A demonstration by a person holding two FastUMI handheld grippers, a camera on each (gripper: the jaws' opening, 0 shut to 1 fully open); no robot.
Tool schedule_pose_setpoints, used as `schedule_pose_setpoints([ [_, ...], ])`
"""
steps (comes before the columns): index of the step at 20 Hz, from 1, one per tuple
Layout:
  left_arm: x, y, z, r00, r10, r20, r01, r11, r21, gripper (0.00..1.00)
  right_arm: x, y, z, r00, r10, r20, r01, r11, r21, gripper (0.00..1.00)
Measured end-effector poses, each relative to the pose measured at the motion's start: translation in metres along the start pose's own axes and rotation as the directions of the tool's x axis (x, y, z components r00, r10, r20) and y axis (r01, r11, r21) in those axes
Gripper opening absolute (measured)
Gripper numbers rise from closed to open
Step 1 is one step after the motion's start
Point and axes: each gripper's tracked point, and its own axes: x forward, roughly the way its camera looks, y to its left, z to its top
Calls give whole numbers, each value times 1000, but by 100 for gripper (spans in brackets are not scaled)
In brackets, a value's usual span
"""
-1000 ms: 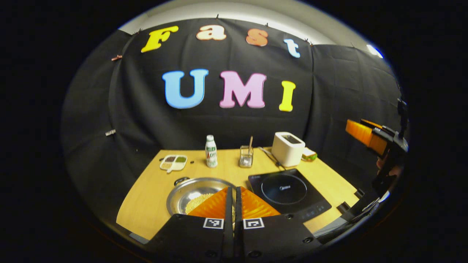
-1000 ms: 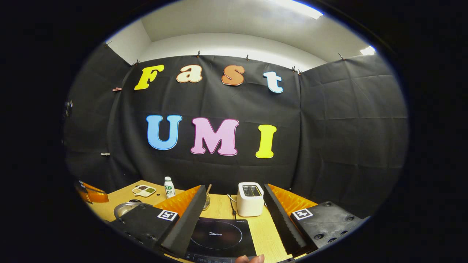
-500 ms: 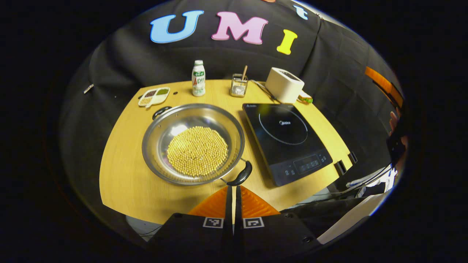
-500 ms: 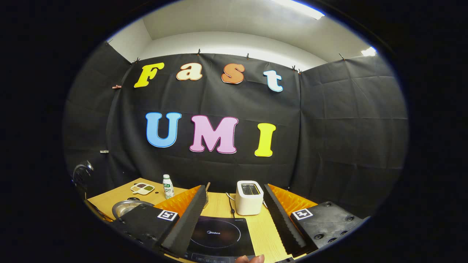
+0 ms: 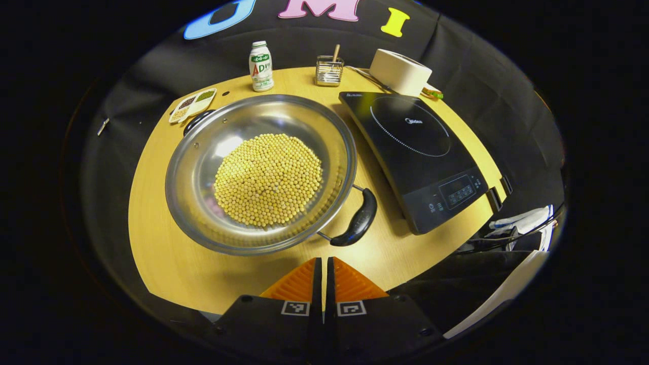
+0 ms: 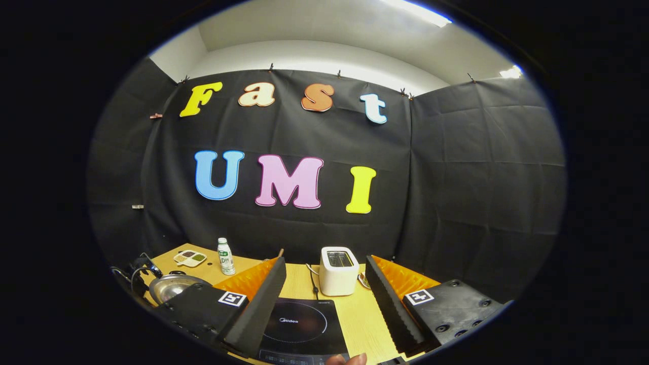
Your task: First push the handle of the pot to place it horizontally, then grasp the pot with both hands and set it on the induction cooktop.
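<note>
Two grippers up, neither touching anything yet. My left gripper (image 5: 323,263) has its fingers pressed flat together, nothing between them, hovering over the near table edge and aimed at the pot's near handle (image 5: 358,223). I judge the closed jaws are set as a blunt pusher for the swing, not a grasp.

Steel pot (image 5: 203,152) full of yellow soybeans (image 5: 268,177) sits on the wooden table (image 5: 167,263), just left of the induction cooktop (image 5: 421,147), not on it. Handles lie at about 4 and 10 o'clock on the rim, the far handle (image 5: 195,121) near a divided sample dish (image 5: 192,104). So the pot is skewed; pushing the near one round toward 3 o'clock is my next move, I reckon.

My right gripper (image 6: 324,299) is spread wide, held level over the cooktop's front, parked out of the way and pre-opened for the two-handed lift.

Back row: drink bottle (image 5: 261,66), wire holder (image 5: 329,71), white toaster (image 5: 400,71). Clear of the path.
</note>
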Motion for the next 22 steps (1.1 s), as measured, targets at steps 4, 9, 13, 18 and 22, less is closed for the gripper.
schedule_pose_setpoints([
  [4, 13, -3, 9, 1000, -2, -14, 2, 1000, -3, 5, 5, -6, -3, 1000, -17, -6, 17, 1000, -13, 97],
  [9, 19, -15, 25, 1000, -8, -10, 8, 1000, 4, 5, 9, -13, -8, 999, -43, -17, 42, 999, -18, 97],
  [13, 26, -30, 48, 1000, -12, 4, 12, 999, 42, 5, 17, -17, -13, 998, -54, -27, 54, 998, -18, 97],
  [18, 42, -41, 79, 1000, 5, 25, -5, 1000, 31, 5, 23, -15, -18, 998, -54, -42, 53, 998, -20, 97],
  [22, 53, -45, 105, 999, 18, 50, -19, 1000, 11, 6, 25, -18, -21, 997, -61, -48, 60, 998, -22, 97],
])
